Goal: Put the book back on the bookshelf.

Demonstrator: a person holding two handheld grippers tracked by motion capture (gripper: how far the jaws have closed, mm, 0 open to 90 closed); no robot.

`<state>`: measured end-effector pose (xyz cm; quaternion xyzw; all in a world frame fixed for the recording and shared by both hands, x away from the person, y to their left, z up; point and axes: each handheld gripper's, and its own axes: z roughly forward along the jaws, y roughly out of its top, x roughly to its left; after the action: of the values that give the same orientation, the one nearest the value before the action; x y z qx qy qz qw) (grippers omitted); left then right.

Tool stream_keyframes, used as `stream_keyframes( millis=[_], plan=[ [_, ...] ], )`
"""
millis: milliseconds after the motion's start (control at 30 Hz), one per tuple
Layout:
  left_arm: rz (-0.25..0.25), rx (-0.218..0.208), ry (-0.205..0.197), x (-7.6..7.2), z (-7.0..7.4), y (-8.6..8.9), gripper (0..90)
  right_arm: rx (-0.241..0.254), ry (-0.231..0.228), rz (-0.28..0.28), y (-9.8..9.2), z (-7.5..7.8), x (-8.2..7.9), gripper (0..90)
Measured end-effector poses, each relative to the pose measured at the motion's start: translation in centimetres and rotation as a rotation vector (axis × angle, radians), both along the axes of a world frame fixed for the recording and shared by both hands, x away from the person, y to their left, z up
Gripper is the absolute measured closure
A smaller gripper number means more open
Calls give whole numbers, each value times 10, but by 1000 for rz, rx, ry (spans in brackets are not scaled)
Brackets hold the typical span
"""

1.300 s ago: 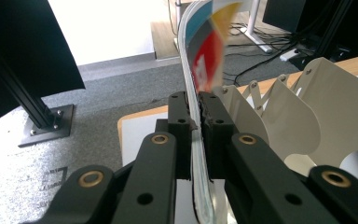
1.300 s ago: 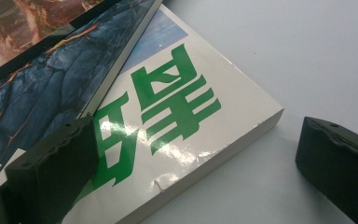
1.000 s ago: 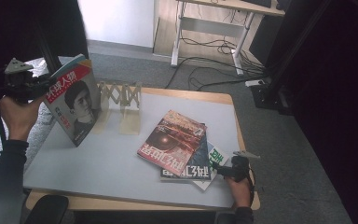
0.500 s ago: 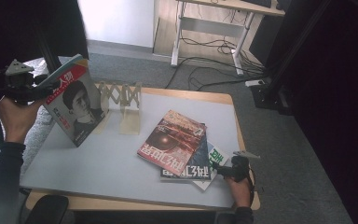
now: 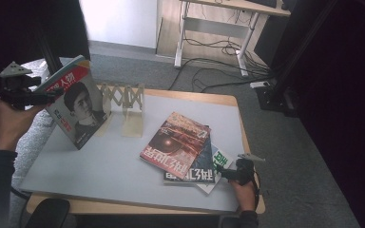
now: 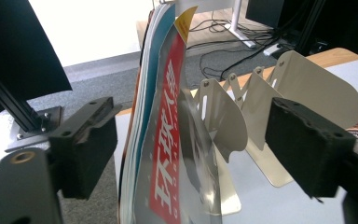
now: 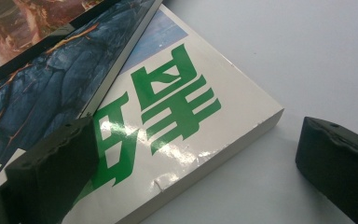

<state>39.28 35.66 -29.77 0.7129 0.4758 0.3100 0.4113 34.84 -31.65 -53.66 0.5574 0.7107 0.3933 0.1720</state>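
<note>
The left claw point(image 5: 52, 95) is up at the far left of the surface point(image 5: 104, 166), with a hand point(image 5: 9, 123) under it. Its jaws have just been opening. They now stand wide apart, one on each side of a magazine point(image 5: 78, 107), and the black pads do not press on it. The left gripper view shows a gap between each pad and the magazine's point(image 6: 168, 140) pages.

The magazine stands up on its bottom edge at the far left of the surface. It tilts a bit. Its cover has a red band with white writing and a picture of a person. It stands just beside a cream metal book rack point(image 5: 123, 102), on the rack's left. The rack has thin rounded plates that stand up in a row, joined by a criss-cross frame.

The right claw point(image 5: 225, 172) is low at the near right of the surface. Its jaws are open too. In the right gripper view they sit on each side of the corner of a white book point(image 7: 182, 126) with big green writing, and they do not squeeze it. That book lies flat at the bottom of a small pile. A dark book point(image 5: 197, 166) lies on it, and a red magazine point(image 5: 176, 142) lies on top. The pile is well apart from the rack.
</note>
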Motion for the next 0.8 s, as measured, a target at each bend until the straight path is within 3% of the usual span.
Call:
stream_keyframes(
  millis=[400, 800],
  plan=[
    [-42, -42, -23, -28, 9, -1, 116, 0, 0, 0, 0, 0, 0, 0],
    [-176, -44, -26, -43, 13, -33, 80, 0, -1, 1, 0, 0, 0, 0]
  ],
)
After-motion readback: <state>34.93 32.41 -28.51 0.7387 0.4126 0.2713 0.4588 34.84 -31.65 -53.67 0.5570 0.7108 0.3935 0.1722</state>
